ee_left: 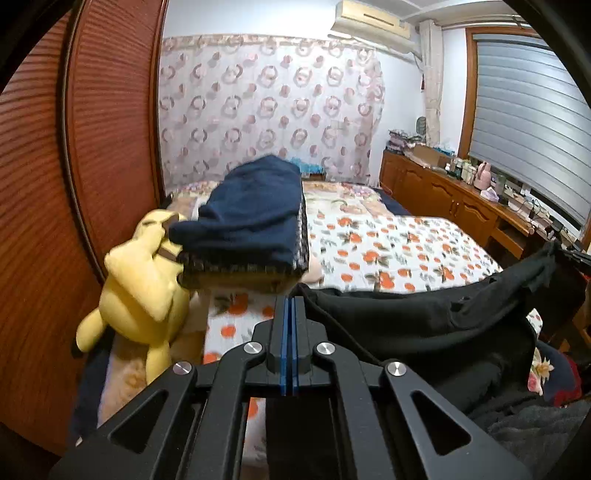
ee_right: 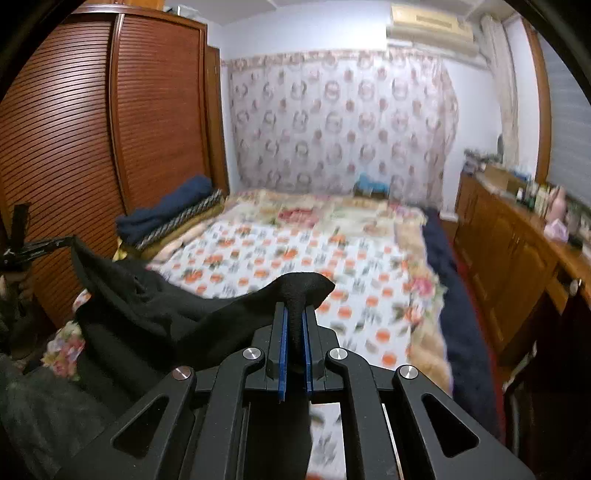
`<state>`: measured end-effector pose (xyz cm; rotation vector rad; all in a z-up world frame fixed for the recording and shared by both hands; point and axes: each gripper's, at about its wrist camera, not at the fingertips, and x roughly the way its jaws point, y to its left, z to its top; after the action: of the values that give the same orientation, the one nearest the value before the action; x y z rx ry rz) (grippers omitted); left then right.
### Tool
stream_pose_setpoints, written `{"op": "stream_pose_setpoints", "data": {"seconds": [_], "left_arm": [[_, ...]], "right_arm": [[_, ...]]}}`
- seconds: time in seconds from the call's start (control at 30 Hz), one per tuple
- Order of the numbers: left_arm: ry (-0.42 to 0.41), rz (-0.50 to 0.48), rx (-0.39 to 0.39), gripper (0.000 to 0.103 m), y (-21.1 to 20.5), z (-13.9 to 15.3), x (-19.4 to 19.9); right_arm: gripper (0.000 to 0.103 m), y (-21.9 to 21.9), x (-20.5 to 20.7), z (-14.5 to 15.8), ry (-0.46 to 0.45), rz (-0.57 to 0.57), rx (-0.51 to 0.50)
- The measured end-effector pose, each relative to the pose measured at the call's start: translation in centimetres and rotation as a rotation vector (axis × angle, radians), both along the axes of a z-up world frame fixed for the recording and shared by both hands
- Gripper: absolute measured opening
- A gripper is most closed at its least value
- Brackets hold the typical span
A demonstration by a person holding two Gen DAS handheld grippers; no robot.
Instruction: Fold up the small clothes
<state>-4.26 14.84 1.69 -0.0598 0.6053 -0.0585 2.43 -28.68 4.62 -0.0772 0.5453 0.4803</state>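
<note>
A black garment [ee_left: 424,325] is held stretched in the air between the two grippers, above the near end of a bed [ee_left: 388,251] covered with a white quilt printed with orange fruit. In the right wrist view a bunched corner of the black cloth [ee_right: 299,295] is seen clamped between the blue-lined jaws of the right gripper [ee_right: 294,314], with a flap of fabric standing up over the tips and the rest sagging away to the left. In the left wrist view the jaws of the left gripper [ee_left: 289,306] are seen pressed fully together; an edge of the same garment runs up to their tips from the right, and the cloth appears to be pinched there, though the contact itself is too thin to be made out clearly. A stack of folded textiles topped by a navy blue item [ee_left: 255,218] is seen at the left side of the bed, beside a yellow plush toy [ee_left: 144,291] propped against a louvred wooden wardrobe [ee_left: 55,184]. A patterned curtain [ee_left: 273,107] is hung behind the bed, an air conditioner [ee_left: 373,22] is mounted above it, and a cluttered wooden cabinet [ee_left: 443,199] is set along the right wall beneath a grey blind [ee_left: 532,118]. No brand, label or writing can be read anywhere.
</note>
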Motion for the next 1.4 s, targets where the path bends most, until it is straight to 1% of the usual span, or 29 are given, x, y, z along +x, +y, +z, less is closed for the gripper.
{"op": "stream_pose_setpoints", "data": {"seconds": [0.07, 0.17, 0.23, 0.3, 0.33, 0.43, 0.47, 0.5, 0.53, 0.6, 0.63, 0.67, 0.7, 0.8, 0.83, 0.87, 0.9, 0.97, 1.03, 1.13, 1.2, 1.23, 1.27, 1.4], "left_arm": [[0.049, -0.002, 0.022, 0.002, -0.3, -2.0, 0.5], [0.120, 0.012, 0.006, 0.002, -0.1, -5.0, 1.1], [0.129, 0.019, 0.017, 0.002, -0.2, -6.0, 1.1], [0.137, 0.020, 0.004, 0.002, 0.1, -6.5, 0.5], [0.140, 0.022, -0.006, 0.003, 0.3, -6.6, 0.5], [0.141, 0.027, 0.001, 0.003, 0.7, -6.5, 0.0], [0.140, 0.027, 0.004, 0.003, 0.9, -6.4, -0.1], [0.137, 0.026, 0.006, 0.003, 0.9, -6.3, -0.1], [0.139, 0.026, 0.011, 0.003, 1.0, -6.1, 0.0], [0.139, 0.039, 0.037, 0.016, 1.1, -5.8, 0.1], [0.129, 0.043, 0.044, 0.028, 1.2, -5.6, 0.1], [0.122, 0.044, 0.045, 0.035, 1.4, -5.5, 0.2], [0.114, 0.042, 0.041, 0.039, 1.5, -5.2, 0.2], [0.101, 0.037, 0.031, 0.058, 1.7, -4.6, 0.5], [0.096, 0.032, 0.030, 0.072, 1.6, -4.4, 0.7], [0.091, 0.027, 0.028, 0.082, 1.6, -4.3, 0.8], [0.088, 0.022, 0.028, 0.082, 1.5, -4.2, 1.0], [0.095, 0.013, 0.034, 0.082, 1.2, -4.1, 1.8], [0.097, 0.010, 0.036, 0.082, 0.9, -4.0, 2.5], [0.104, -0.012, 0.043, 0.082, 0.2, -4.0, 3.8], [0.105, -0.020, 0.051, 0.082, -0.2, -4.0, 4.5], [0.107, -0.022, 0.052, 0.082, -0.5, -3.9, 5.1], [0.108, -0.023, 0.050, 0.082, -0.6, -3.9, 5.4], [0.135, -0.030, 0.052, 0.082, -1.2, -4.0, 7.6]], "right_arm": [[0.007, -0.6, -0.1, -1.0, 0.056, -0.003, -0.002], [0.007, -0.7, 0.3, -3.7, 0.134, -0.003, -0.020], [0.007, -0.3, 1.0, -5.1, 0.179, -0.012, -0.044], [0.007, -0.2, 1.2, -5.9, 0.203, -0.012, -0.065], [0.007, 0.1, 1.5, -5.9, 0.215, -0.013, -0.070], [0.008, 0.4, 2.6, -5.1, 0.217, -0.030, -0.071], [0.013, 0.3, 2.5, -4.7, 0.215, -0.040, -0.073], [0.015, 0.5, 2.9, -4.4, 0.209, -0.047, -0.079], [0.016, 0.4, 2.1, -4.1, 0.194, -0.051, -0.085], [0.018, 0.5, 1.6, -2.9, 0.157, -0.057, -0.090], [0.021, 0.4, 0.9, -2.9, 0.142, -0.056, -0.093], [0.026, 0.5, 0.9, -2.3, 0.125, -0.056, -0.100], [0.028, 0.7, 0.9, -1.8, 0.107, -0.058, -0.109], [0.037, 1.3, 0.8, -0.8, 0.067, -0.054, -0.121], [0.043, 1.6, 0.9, -0.8, 0.057, -0.052, -0.120], [0.047, 1.9, 1.1, -0.8, 0.050, -0.050, -0.120], [0.049, 2.1, 1.2, -0.8, 0.046, -0.047, -0.118], [0.054, 2.7, 1.8, -1.3, 0.044, -0.036, -0.109], [0.055, 3.2, 2.8, -2.4, 0.044, -0.033, -0.104], [0.056, 3.5, 4.3, -3.1, 0.056, -0.025, -0.097], [0.062, 3.6, 5.5, -3.6, 0.064, -0.020, -0.086], [0.065, 3.7, 6.3, -4.1, 0.073, -0.014, -0.081], [0.066, 3.8, 6.9, -4.5, 0.084, -0.008, -0.079], [0.067, 4.3, 8.8, -6.1, 0.141, -0.019, -0.102]]}}
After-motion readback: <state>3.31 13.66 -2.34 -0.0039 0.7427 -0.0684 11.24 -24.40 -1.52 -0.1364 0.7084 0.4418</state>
